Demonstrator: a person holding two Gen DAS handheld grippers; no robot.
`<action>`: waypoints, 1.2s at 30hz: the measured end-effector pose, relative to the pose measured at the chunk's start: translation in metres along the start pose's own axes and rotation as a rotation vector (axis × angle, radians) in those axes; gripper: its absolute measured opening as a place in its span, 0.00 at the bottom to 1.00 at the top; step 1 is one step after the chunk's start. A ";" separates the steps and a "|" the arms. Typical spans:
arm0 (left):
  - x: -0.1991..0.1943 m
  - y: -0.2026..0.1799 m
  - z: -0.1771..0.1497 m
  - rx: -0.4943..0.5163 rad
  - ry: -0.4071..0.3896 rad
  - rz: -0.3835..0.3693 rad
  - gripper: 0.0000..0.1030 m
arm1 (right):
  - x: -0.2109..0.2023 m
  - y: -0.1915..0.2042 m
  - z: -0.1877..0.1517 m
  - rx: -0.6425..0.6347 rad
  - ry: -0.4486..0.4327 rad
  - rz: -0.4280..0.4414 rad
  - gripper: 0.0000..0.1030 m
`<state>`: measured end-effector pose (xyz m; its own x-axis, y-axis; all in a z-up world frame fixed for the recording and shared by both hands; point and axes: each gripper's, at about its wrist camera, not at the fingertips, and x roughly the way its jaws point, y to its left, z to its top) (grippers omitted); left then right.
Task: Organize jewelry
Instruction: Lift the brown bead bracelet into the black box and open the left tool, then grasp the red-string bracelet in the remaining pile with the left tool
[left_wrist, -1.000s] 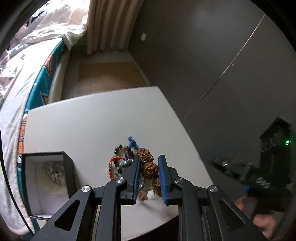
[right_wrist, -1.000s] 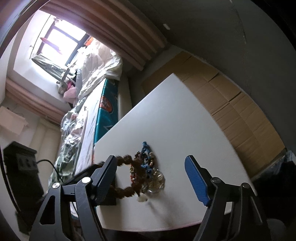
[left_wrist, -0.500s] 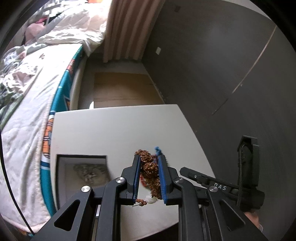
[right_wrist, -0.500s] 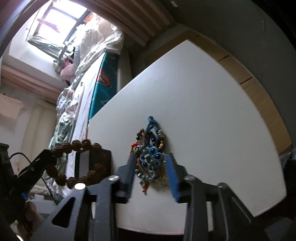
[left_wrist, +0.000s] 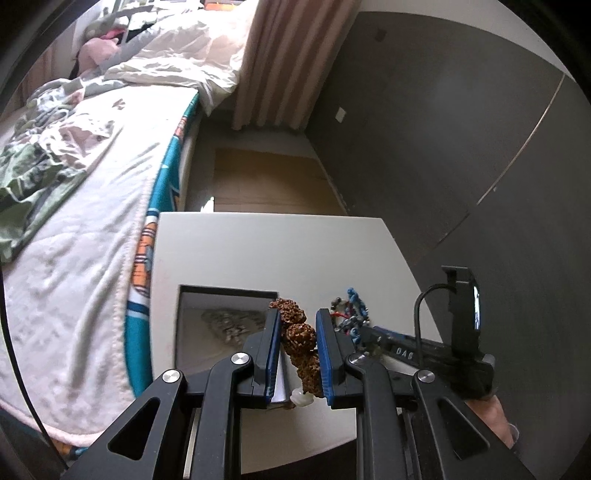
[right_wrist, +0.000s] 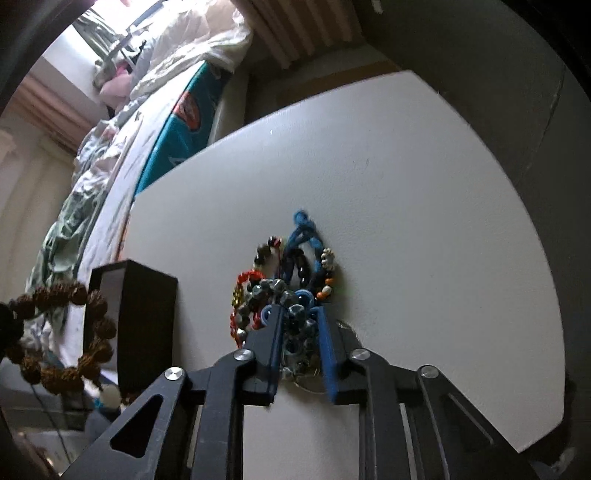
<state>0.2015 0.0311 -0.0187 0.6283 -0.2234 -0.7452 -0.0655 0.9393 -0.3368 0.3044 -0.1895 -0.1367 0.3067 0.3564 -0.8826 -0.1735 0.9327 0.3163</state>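
It was a bedroom in a home. A bed (left_wrist: 92, 206) ran along one side, unmade, with a white quilt (left_wrist: 173, 62) heaped at its far end, crumpled clothes (left_wrist: 33, 162) on top and a teal printed sheet (left_wrist: 166, 206) hanging over its edge. Striped curtains (left_wrist: 273, 62) hung in the corner, daylight coming in by them. A dark wall (left_wrist: 443, 129) with a switch (left_wrist: 340, 115) faced the bed. A white table (right_wrist: 388, 166) stood on a wood floor (left_wrist: 266, 181) between them, jewelry (right_wrist: 288, 280) piled on it.
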 end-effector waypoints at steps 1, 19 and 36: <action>-0.002 0.002 -0.001 -0.001 -0.004 0.003 0.19 | -0.006 0.001 -0.001 0.000 -0.018 0.005 0.11; -0.027 0.025 0.013 0.034 -0.069 0.006 0.19 | -0.090 0.045 -0.014 -0.038 -0.262 0.180 0.10; -0.008 0.063 0.006 -0.023 -0.033 0.089 0.73 | -0.068 0.104 -0.015 -0.148 -0.234 0.337 0.10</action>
<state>0.1970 0.0935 -0.0303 0.6442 -0.1305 -0.7537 -0.1394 0.9488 -0.2835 0.2515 -0.1176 -0.0485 0.4111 0.6587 -0.6302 -0.4278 0.7499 0.5047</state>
